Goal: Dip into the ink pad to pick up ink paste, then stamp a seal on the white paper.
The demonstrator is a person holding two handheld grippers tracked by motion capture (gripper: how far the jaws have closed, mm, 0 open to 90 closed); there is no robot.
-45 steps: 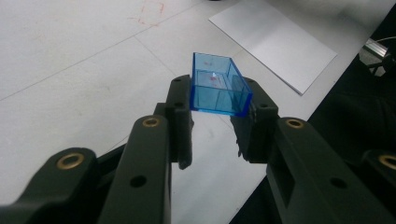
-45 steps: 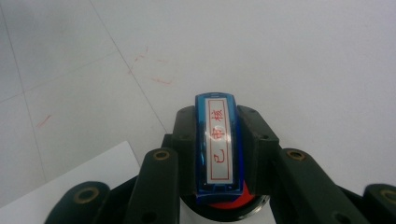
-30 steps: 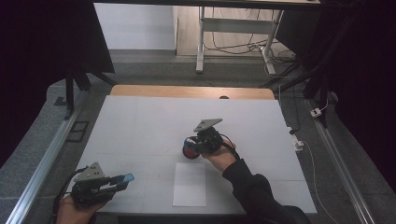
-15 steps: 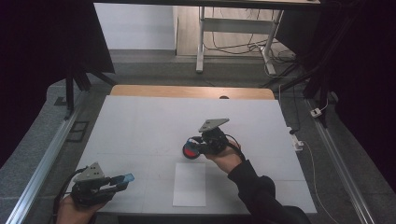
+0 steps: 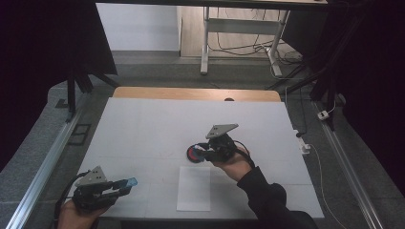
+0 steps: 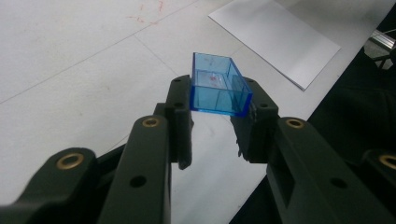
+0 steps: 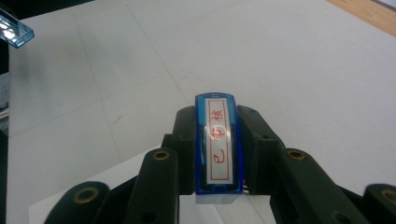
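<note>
Left gripper (image 6: 212,126), near the table's front left corner in the high view: its two black jaws are clamped on a clear blue plastic cap (image 6: 216,88), a small box-shaped shell open at one end, hollow and with nothing inside it. The cap's walls are glossy and see-through; faint red marks show through its far wall but cannot be read. The cap juts beyond the jaw tips, held above the white table (image 6: 70,60).

Right gripper (image 7: 217,149), over the middle of the table in the high view: its jaws are closed on a stamp (image 7: 218,144), a narrow oblong body with blue translucent sides and a pale face. The face carries red characters inside a red rectangular border. The stamp's lower end is cut off behind the jaws. In the high view a round dark part with red in it shows at this gripper's front (image 5: 195,153); what it is cannot be made out at that size.

A flat white sheet of paper (image 5: 194,188) lies on the table just in front of the right gripper, its near edge close to the table's front edge. The table surface is matt white with thin seam lines and a few small red smudges; a wooden strip (image 5: 196,94) borders its far edge.
</note>
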